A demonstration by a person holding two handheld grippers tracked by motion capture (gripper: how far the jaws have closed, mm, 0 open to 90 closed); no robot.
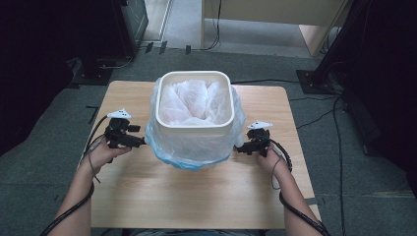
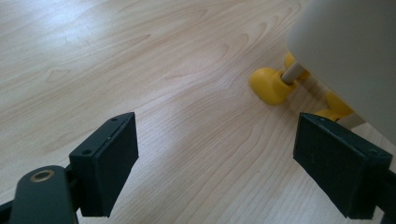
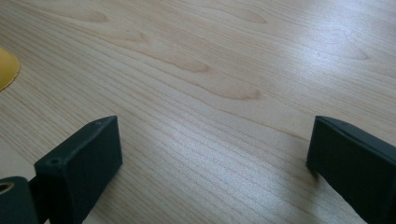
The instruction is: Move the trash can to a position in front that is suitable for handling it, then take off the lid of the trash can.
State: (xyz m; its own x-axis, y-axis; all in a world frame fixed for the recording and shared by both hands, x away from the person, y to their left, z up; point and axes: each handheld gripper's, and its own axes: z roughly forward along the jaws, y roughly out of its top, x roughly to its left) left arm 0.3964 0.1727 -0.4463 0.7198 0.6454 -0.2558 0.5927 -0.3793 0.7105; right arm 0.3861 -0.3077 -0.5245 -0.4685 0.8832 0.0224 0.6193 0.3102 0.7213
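Note:
A white square bin [image 1: 194, 129] stands mid-table, lined with a clear plastic bag [image 1: 193, 158] that hangs over its outside and bunches inside. My left gripper [image 1: 142, 142] is at the bin's left side, tips by the bag. My right gripper [image 1: 239, 148] is at its right side. In the left gripper view the gripper [image 2: 217, 140] is open over bare wood, with the bin's pale wall [image 2: 355, 46] and a yellow foot [image 2: 268, 85] ahead on the right. In the right gripper view the gripper [image 3: 215, 140] is open with nothing between its jaws, and a yellow foot [image 3: 7, 67] sits at the left edge.
The wooden table [image 1: 196, 196] has bare surface in front of the bin and narrow strips at each side. Around it is grey carpet with cables [image 1: 319, 115], dark stands [image 1: 339, 54] at the right and left, and pale furniture [image 1: 275, 14] at the back.

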